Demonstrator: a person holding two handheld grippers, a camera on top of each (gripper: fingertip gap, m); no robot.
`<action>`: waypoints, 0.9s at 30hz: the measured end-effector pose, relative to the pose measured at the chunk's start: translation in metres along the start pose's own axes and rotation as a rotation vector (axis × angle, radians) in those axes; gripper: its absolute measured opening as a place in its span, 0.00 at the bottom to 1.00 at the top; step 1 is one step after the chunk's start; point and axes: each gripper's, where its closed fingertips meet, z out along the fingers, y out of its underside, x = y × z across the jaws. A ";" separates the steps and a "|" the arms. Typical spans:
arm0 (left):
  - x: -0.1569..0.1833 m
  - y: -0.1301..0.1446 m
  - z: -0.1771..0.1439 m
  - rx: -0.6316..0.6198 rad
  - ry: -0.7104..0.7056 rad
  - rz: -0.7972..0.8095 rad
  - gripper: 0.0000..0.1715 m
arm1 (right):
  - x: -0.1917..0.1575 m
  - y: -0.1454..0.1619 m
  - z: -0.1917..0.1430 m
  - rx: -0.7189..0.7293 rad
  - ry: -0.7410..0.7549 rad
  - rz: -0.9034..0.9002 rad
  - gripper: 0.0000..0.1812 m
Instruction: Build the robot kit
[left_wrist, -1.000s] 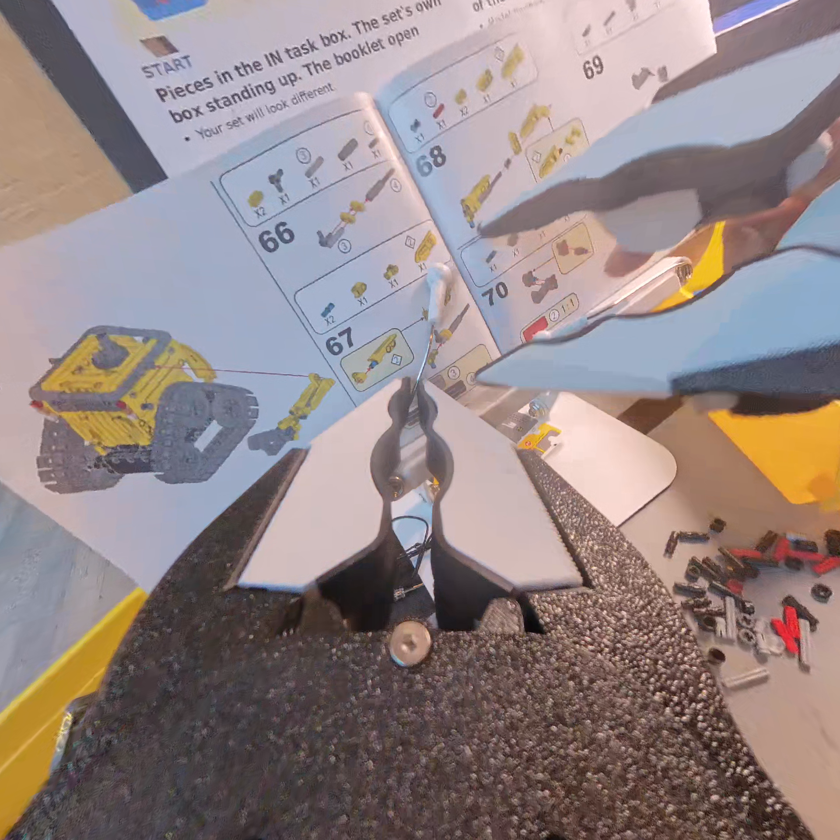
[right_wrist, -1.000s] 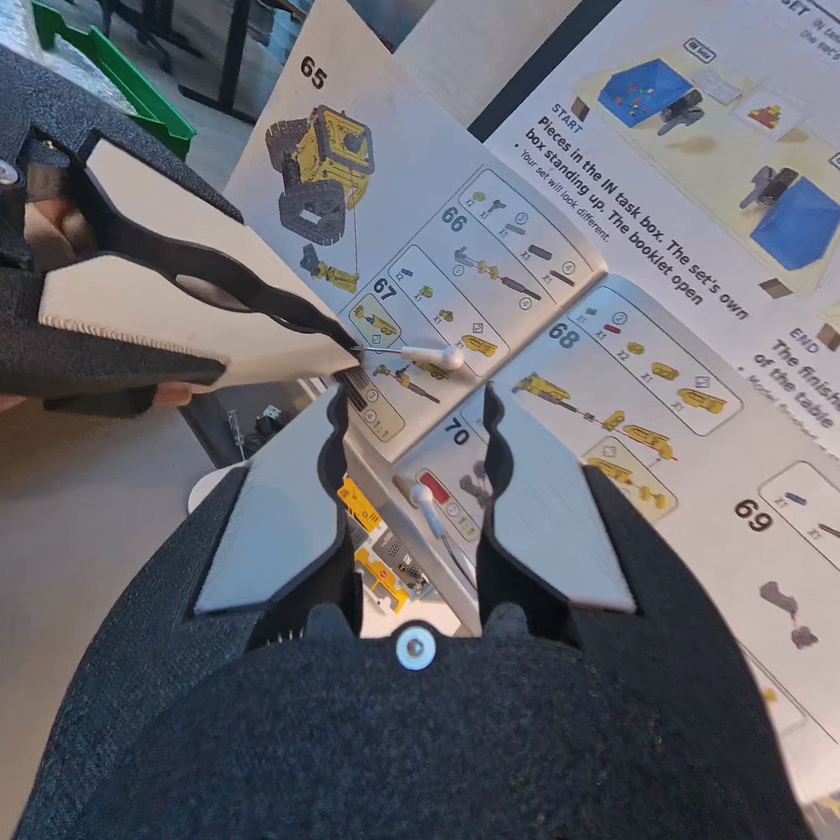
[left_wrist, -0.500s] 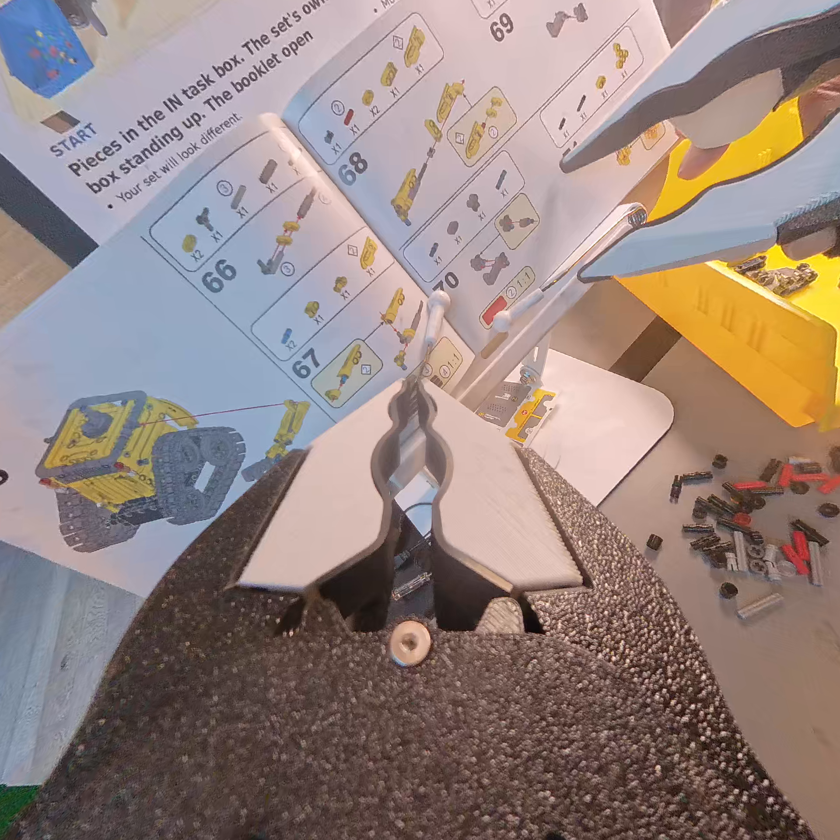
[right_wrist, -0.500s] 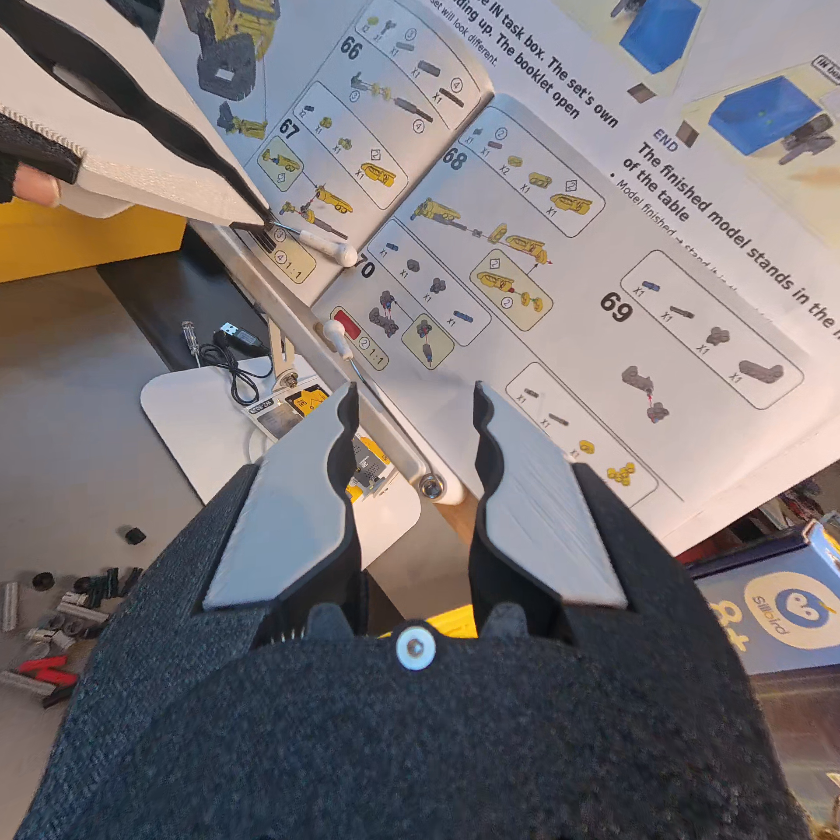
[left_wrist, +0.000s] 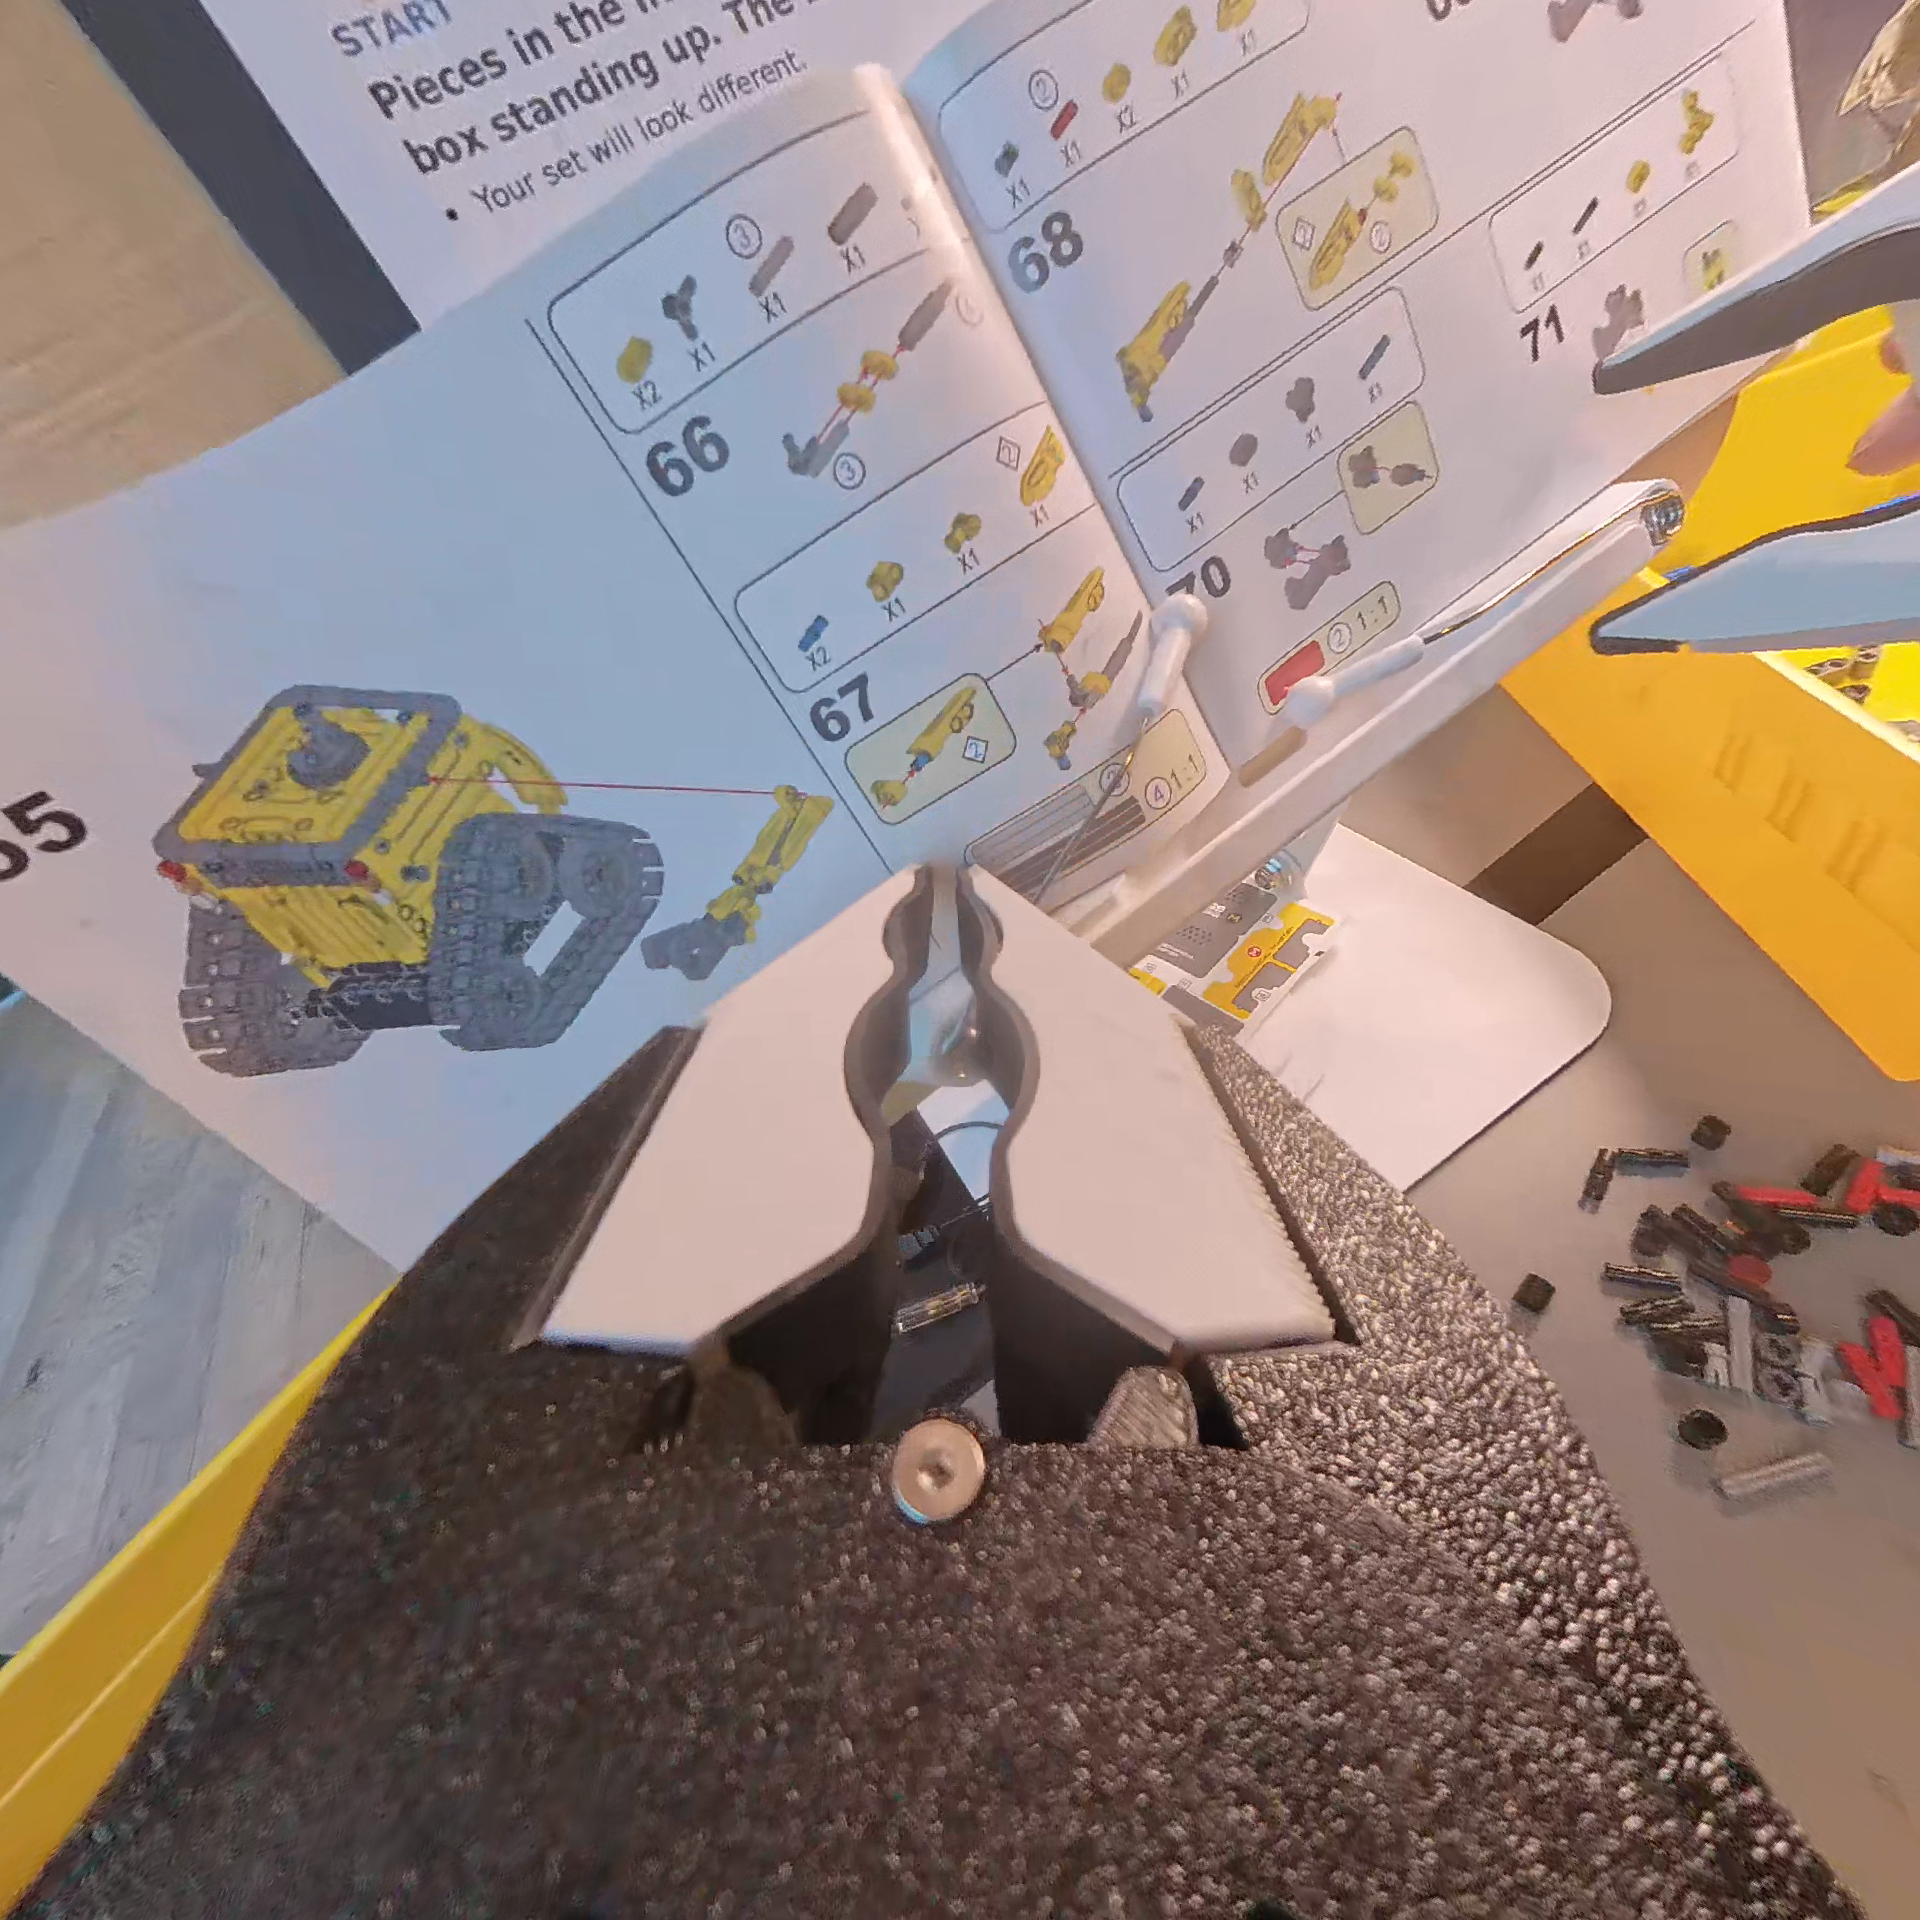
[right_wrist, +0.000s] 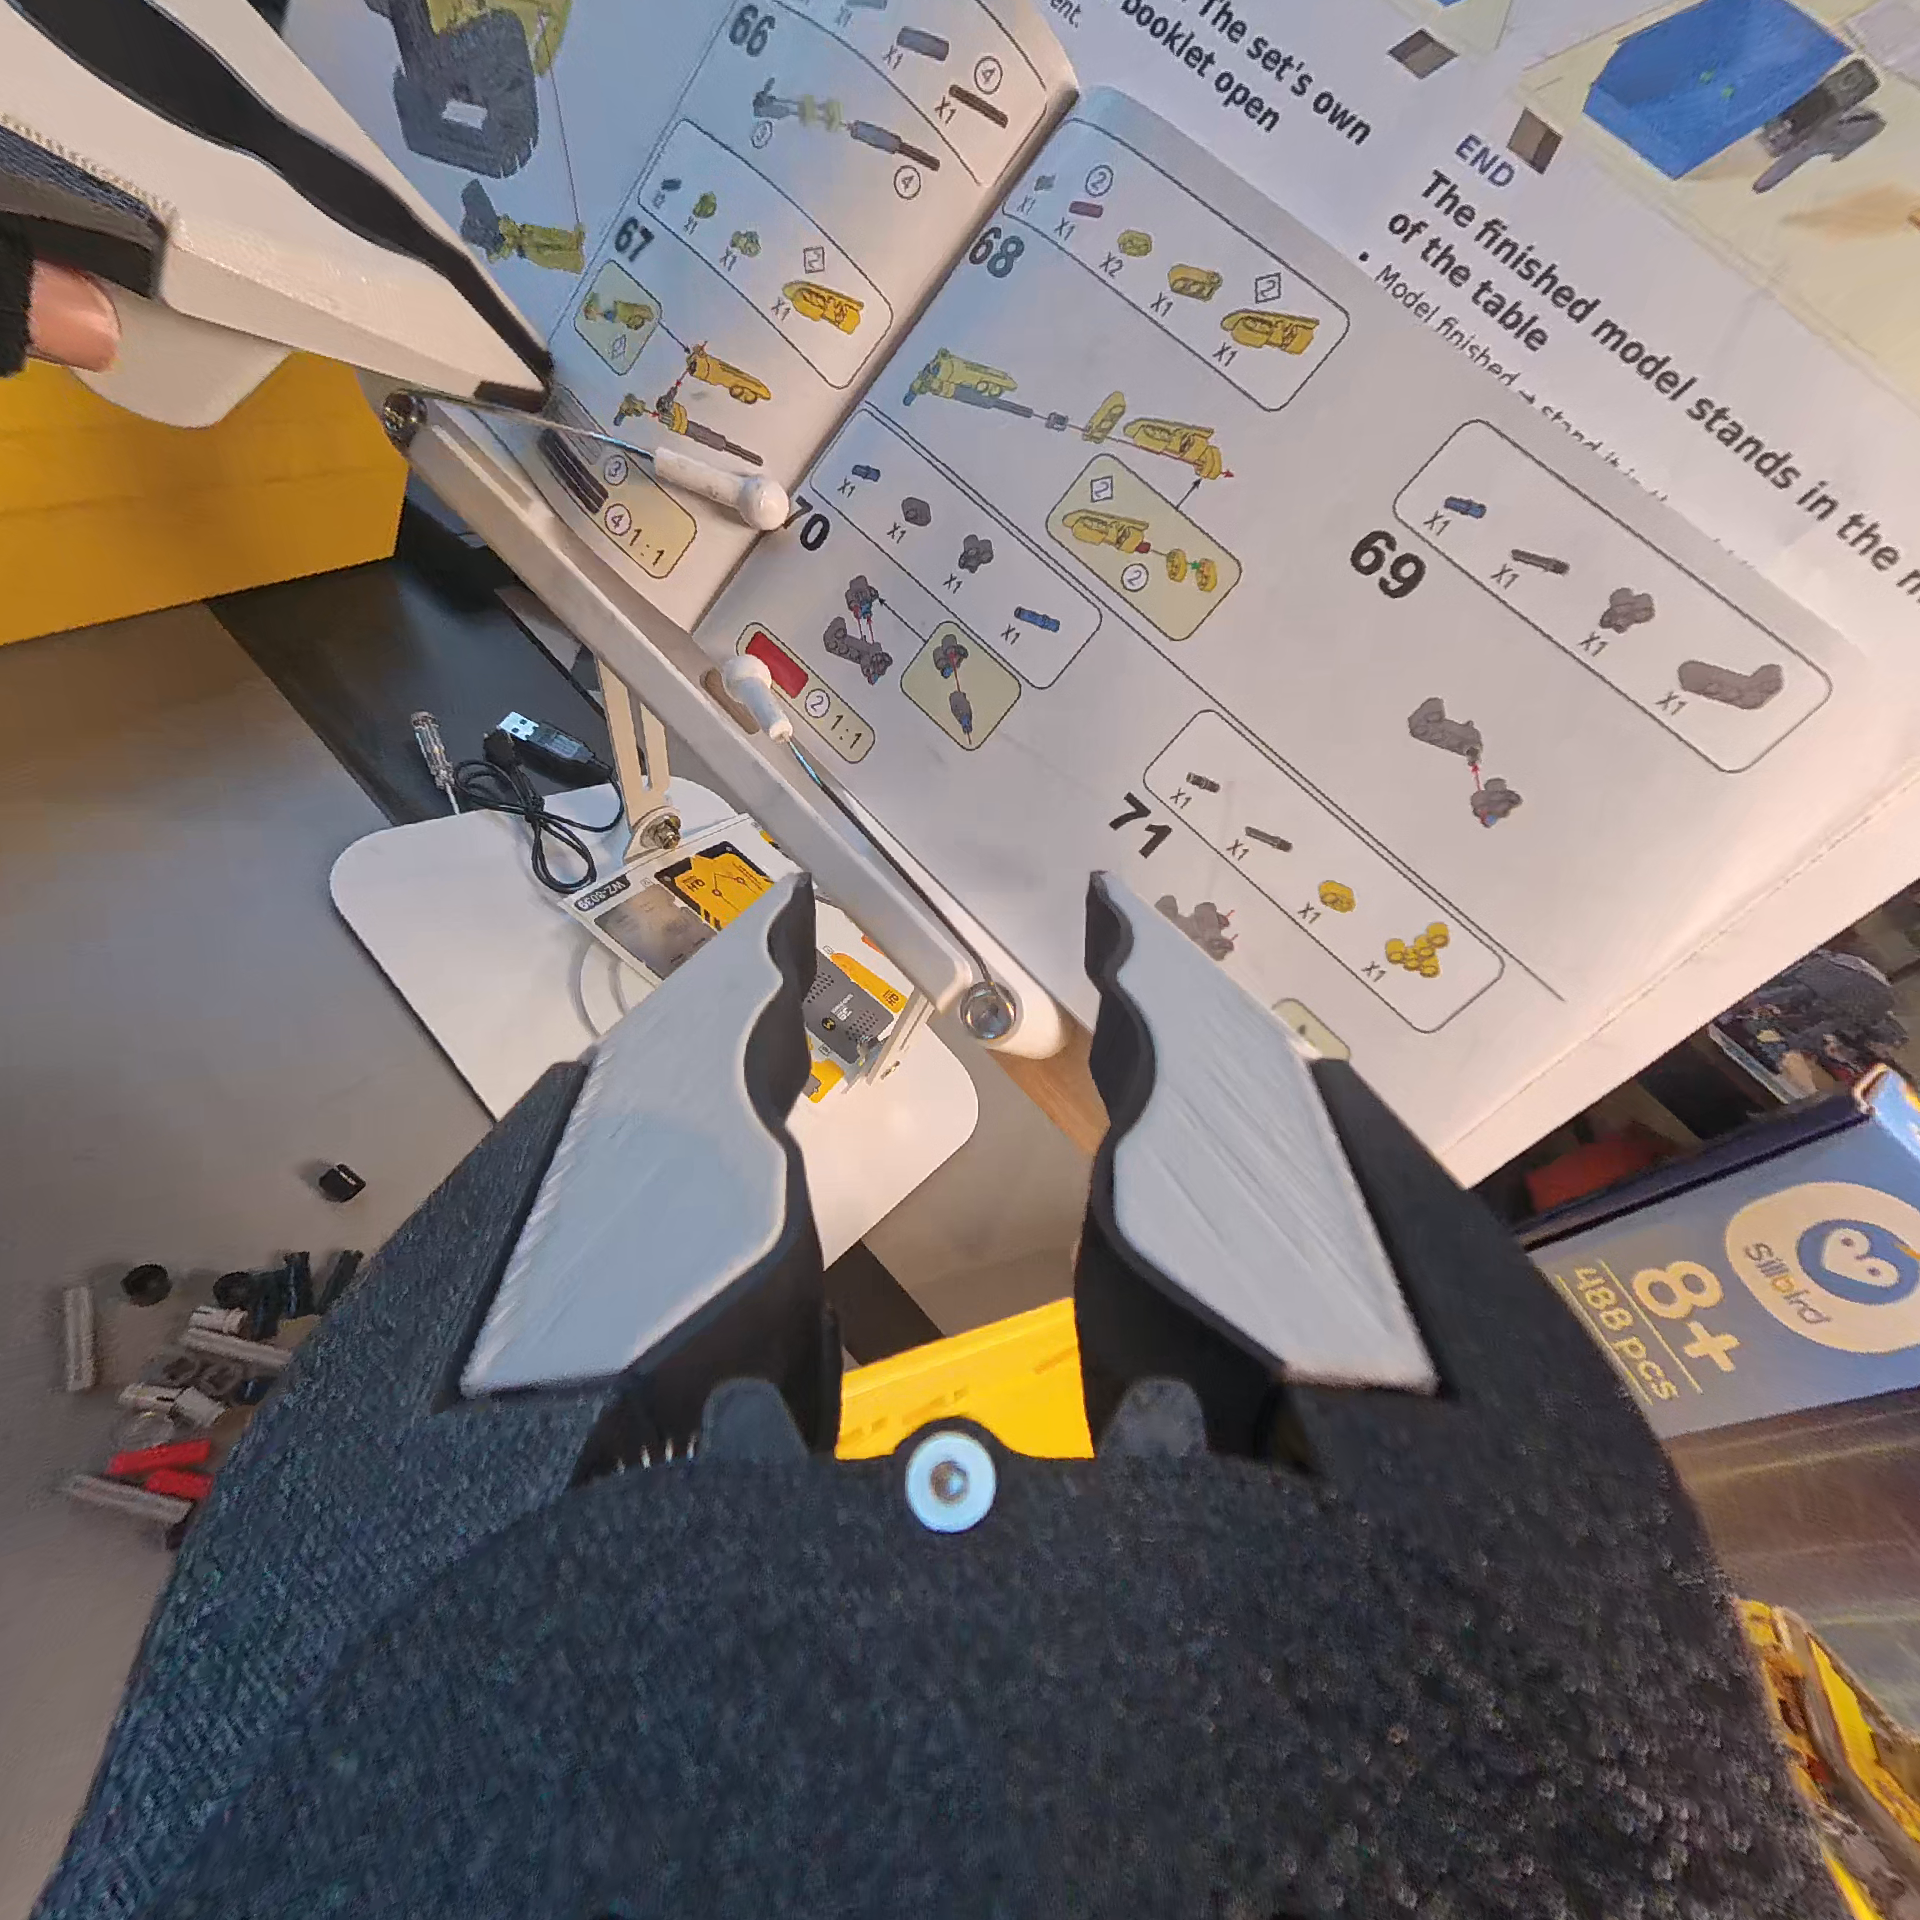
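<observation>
Left wrist view: we are clenching our left gripper (left_wrist: 943, 883) on the thin wire page-holder arm (left_wrist: 1091, 821) over the open white instruction booklet (left_wrist: 883, 499) on its white stand (right_wrist: 717, 727), while our right gripper (right_wrist: 948, 914) is hanging released just beside the stand's ledge.

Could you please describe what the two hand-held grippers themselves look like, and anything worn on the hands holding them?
Both look alike. The left hand-held gripper and right hand-held gripper each have a dark, grainy, speckled body, two pale grey wedge-shaped fingers lined with wavy black pads, and a silver screw centred at the base. One finger edge on the left is finely serrated. A black knit cuff shows at the left gripper's holder.
</observation>
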 end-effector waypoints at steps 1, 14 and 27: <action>-0.001 0.000 0.001 0.003 -0.007 0.004 0.01 | 0.000 0.002 0.000 -0.006 0.002 0.001 0.29; -0.004 0.001 0.004 0.024 -0.018 0.006 0.00 | -0.010 0.014 0.004 -0.033 0.014 -0.017 0.22; 0.011 -0.011 -0.036 0.083 0.013 -0.129 0.13 | -0.009 0.010 -0.004 -0.029 0.017 0.034 0.19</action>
